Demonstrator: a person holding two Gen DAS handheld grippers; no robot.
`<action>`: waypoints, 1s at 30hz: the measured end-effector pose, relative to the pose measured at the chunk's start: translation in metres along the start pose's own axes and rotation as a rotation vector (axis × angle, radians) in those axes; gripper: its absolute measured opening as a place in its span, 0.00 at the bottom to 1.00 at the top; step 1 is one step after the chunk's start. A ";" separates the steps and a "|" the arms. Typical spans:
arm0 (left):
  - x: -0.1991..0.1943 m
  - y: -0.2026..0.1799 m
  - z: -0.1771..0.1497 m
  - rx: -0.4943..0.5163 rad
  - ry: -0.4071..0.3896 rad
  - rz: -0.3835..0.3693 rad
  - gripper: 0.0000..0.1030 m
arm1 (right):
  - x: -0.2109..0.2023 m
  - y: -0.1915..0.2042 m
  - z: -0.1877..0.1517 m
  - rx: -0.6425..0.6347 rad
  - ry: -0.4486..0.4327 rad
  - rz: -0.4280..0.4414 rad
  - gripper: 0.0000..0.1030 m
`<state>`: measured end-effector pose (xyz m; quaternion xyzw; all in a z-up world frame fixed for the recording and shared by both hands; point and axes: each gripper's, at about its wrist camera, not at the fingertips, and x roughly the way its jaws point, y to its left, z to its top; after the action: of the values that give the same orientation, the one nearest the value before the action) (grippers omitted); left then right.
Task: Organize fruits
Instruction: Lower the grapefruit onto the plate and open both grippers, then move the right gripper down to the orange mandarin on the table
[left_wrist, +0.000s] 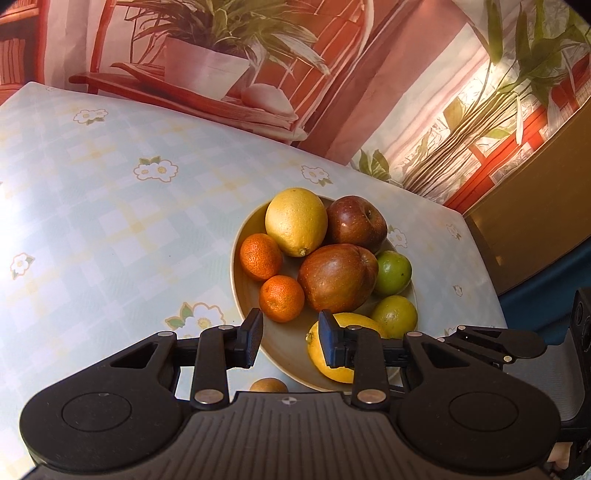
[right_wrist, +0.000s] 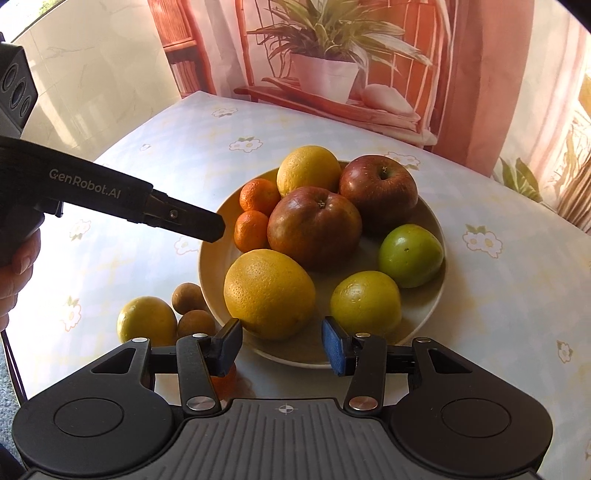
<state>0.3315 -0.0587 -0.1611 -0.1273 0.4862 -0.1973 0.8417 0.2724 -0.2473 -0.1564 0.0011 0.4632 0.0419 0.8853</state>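
Note:
A cream plate (right_wrist: 424, 317) (left_wrist: 284, 343) holds two red apples (right_wrist: 314, 227) (left_wrist: 338, 277), two lemons (right_wrist: 269, 293) (left_wrist: 295, 221), two mandarins (right_wrist: 251, 229) (left_wrist: 281, 297) and two green fruits (right_wrist: 410, 255) (left_wrist: 393, 272). Outside the plate, on the table, lie a yellow-green fruit (right_wrist: 147, 319), two small brown fruits (right_wrist: 186, 295) and a mandarin (right_wrist: 226, 380) under my right gripper. My left gripper (left_wrist: 290, 341) is open and empty over the plate's near rim; it also shows in the right wrist view (right_wrist: 207, 225). My right gripper (right_wrist: 282, 347) is open and empty above the plate's front edge.
The table (left_wrist: 110, 221) has a pale checked cloth with flowers. A printed backdrop (right_wrist: 325, 55) of a potted plant hangs behind it. The table's right edge (left_wrist: 491, 280) drops off next to a brown panel.

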 end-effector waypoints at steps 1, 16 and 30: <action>-0.004 0.001 -0.001 0.010 -0.008 0.015 0.33 | 0.000 0.000 0.000 0.007 -0.002 -0.002 0.42; -0.059 0.014 -0.023 0.073 -0.125 0.199 0.35 | -0.008 0.002 -0.025 0.181 -0.115 -0.083 0.42; -0.079 0.014 -0.041 0.065 -0.174 0.261 0.40 | -0.035 0.030 -0.051 0.245 -0.334 -0.116 0.43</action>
<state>0.2632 -0.0109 -0.1271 -0.0523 0.4170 -0.0902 0.9029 0.2086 -0.2219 -0.1554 0.0888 0.3111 -0.0665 0.9439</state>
